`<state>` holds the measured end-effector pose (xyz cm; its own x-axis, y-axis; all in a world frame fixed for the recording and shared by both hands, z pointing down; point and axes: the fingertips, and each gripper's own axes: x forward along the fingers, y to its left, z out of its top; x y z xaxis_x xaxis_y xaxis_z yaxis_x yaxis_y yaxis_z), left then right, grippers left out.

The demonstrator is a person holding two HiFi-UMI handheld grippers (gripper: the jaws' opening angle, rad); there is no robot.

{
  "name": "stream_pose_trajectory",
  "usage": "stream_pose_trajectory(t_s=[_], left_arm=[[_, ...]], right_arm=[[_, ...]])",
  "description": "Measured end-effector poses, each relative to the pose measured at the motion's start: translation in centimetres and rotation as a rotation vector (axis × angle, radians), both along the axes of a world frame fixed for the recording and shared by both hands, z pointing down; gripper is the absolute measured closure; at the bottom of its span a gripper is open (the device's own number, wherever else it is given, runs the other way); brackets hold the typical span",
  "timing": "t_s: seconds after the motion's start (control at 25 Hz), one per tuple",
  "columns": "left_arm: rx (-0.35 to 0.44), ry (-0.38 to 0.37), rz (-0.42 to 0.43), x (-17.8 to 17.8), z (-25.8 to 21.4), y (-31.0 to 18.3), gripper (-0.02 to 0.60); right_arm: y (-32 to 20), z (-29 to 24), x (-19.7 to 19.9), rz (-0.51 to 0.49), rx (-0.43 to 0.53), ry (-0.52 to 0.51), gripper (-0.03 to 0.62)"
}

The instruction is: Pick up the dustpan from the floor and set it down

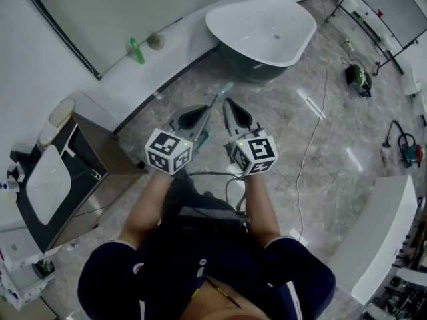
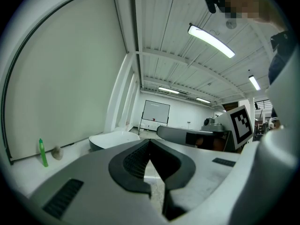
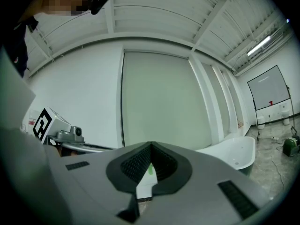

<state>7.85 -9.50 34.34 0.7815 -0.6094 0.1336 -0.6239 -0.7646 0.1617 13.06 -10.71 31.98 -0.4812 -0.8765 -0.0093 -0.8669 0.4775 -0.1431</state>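
Your left hand-held gripper clenched, empty; your right hand-held gripper likewise clenched on nothing; both held level, side by side, toward white bathtub; dustpan itself not made out, only slim teal rod between them over grey floor.
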Motion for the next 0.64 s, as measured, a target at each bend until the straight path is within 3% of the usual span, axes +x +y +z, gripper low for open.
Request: stream_pose_trajectory(t_s=[0.64], left_arm=[[0.009,-0.026,0.015,1.3,-0.3,1.4,0.569]], right_arm=[[0.8,-0.4,0.6,-0.016,0.003,0.001,0.588]])
